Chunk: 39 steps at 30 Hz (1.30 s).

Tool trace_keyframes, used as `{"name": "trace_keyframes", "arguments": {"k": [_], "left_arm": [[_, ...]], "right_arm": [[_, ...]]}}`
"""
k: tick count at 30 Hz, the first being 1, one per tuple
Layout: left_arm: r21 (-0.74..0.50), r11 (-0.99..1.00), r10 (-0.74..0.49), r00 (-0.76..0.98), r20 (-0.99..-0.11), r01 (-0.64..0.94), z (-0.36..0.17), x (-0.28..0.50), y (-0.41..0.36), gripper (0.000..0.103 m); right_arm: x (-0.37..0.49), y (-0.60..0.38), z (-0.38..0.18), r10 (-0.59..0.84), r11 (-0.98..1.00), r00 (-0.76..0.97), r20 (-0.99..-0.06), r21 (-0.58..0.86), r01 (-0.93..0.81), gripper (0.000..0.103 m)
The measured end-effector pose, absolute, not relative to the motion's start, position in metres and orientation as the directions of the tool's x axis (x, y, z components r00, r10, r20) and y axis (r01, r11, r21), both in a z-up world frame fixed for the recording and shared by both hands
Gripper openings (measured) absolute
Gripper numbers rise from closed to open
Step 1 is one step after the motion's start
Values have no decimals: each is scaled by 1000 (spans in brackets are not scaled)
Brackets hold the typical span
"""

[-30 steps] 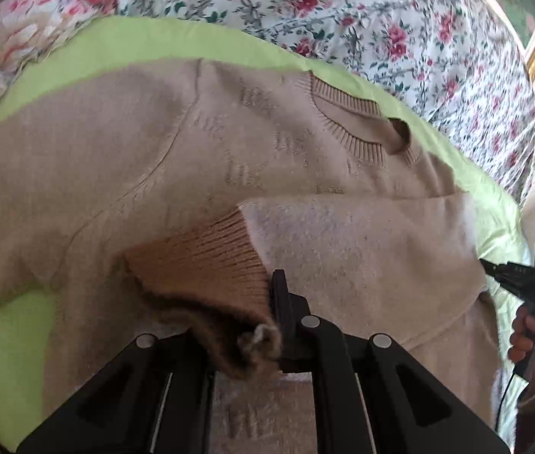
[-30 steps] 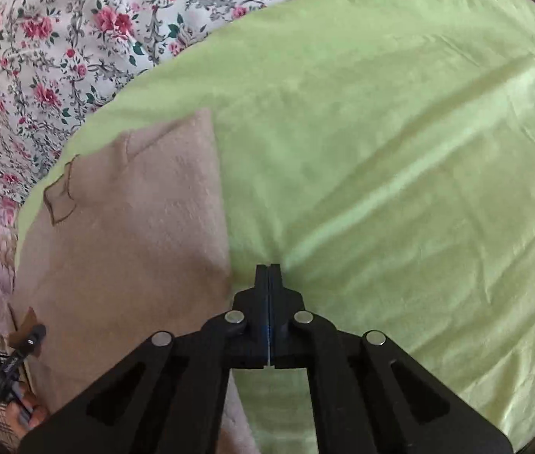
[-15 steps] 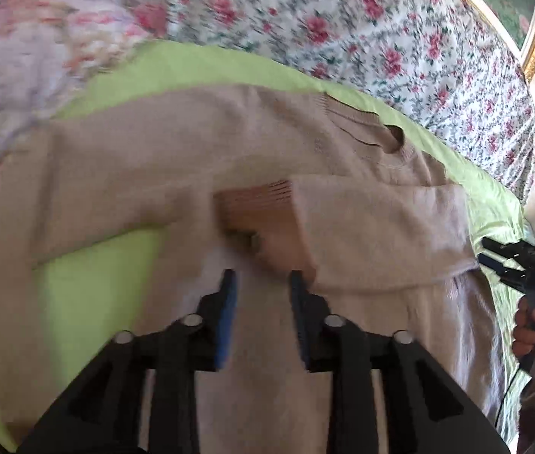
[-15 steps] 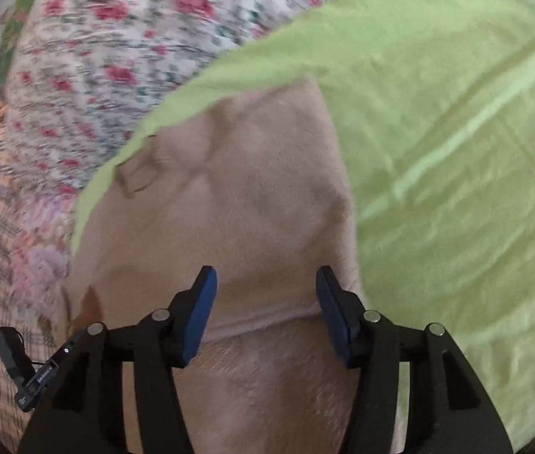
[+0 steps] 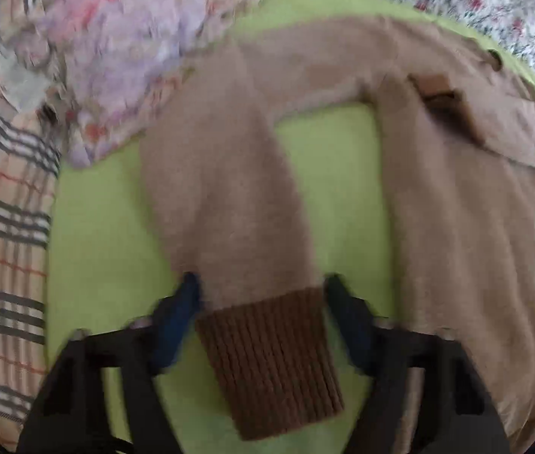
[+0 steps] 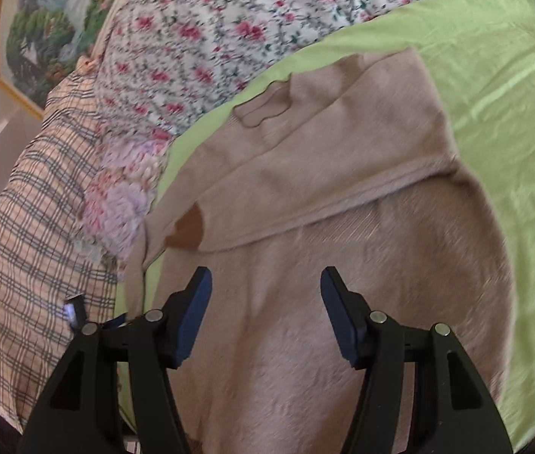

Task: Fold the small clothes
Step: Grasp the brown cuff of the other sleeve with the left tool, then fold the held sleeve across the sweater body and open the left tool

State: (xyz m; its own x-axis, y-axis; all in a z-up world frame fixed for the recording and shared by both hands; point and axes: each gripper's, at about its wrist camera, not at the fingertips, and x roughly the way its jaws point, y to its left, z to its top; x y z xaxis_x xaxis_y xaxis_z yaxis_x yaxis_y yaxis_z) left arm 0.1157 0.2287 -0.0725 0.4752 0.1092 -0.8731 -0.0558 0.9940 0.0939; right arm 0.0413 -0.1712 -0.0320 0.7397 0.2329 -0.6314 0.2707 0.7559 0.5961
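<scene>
A small beige knit sweater [image 5: 468, 249] lies on a lime-green sheet [image 5: 108, 249]. Its left sleeve [image 5: 226, 174] stretches toward me and ends in a brown ribbed cuff [image 5: 271, 359]. My left gripper [image 5: 262, 283] is open, its jaws on either side of the sleeve just above the cuff. The other sleeve [image 6: 324, 159] lies folded across the chest, its brown cuff [image 6: 188, 230] near the left side. My right gripper [image 6: 265, 283] is open and empty above the sweater's body [image 6: 305, 340].
A floral bedspread [image 6: 229, 19] lies beyond the green sheet. A plaid pillow [image 6: 21, 227] and a lilac flowered cushion [image 5: 123, 56] sit at the left. A framed picture [image 6: 40, 30] hangs on the wall.
My left gripper let go of the folded sleeve's cuff, opened and swung left over the other sleeve. My right gripper opened and moved from the green sheet to over the sweater body.
</scene>
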Motion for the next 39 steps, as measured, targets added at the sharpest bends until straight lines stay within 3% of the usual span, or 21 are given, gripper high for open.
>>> {"name": "trace_keyframes", "arguments": {"k": [1, 2, 3, 7, 12, 17, 21, 25, 28, 30, 34, 36, 39], "left_arm": [[64, 996, 82, 484, -871, -54, -70, 115, 235, 48], [54, 997, 73, 492, -868, -52, -66, 115, 240, 28], [37, 998, 57, 499, -865, -50, -62, 115, 244, 14], [-232, 973, -195, 560, -805, 5, -33, 107, 263, 11], [-428, 887, -435, 623, -649, 173, 25, 110, 219, 11], [-475, 805, -587, 592, -552, 356, 67, 152, 122, 11], [-457, 764, -645, 524, -555, 456, 67, 198, 24, 11], [-433, 755, -648, 454, -612, 493, 33, 235, -59, 11], [-397, 784, -598, 413, -686, 477, -7, 261, -91, 14], [-395, 792, -584, 392, -711, 465, -24, 265, -96, 23], [-423, 777, -605, 368, -706, 466, -32, 256, -76, 33], [-396, 789, -591, 403, -699, 470, -22, 242, -58, 49], [-339, 835, -533, 485, -693, 434, -8, 216, -13, 62]], "right_arm": [[41, -169, -33, 237, 754, 738, -632, 598, 270, 61], [42, -167, -35, 239, 755, 735, -634, 598, 270, 61], [43, -165, -36, 239, 756, 733, -637, 596, 272, 61], [42, -162, -38, 238, 759, 727, -644, 590, 274, 61], [37, -165, -33, 237, 763, 739, -630, 592, 260, 61], [27, -187, -27, 213, 742, 766, -607, 610, 277, 61], [18, -212, -26, 180, 730, 782, -597, 614, 301, 61], [17, -238, -30, 146, 715, 787, -599, 614, 334, 61], [20, -253, -36, 131, 698, 785, -606, 619, 361, 61], [23, -258, -39, 128, 687, 784, -608, 625, 372, 61], [36, -258, -44, 139, 686, 784, -605, 630, 364, 61], [45, -256, -47, 149, 690, 778, -610, 628, 361, 61], [64, -251, -54, 167, 695, 762, -626, 623, 359, 61]]}}
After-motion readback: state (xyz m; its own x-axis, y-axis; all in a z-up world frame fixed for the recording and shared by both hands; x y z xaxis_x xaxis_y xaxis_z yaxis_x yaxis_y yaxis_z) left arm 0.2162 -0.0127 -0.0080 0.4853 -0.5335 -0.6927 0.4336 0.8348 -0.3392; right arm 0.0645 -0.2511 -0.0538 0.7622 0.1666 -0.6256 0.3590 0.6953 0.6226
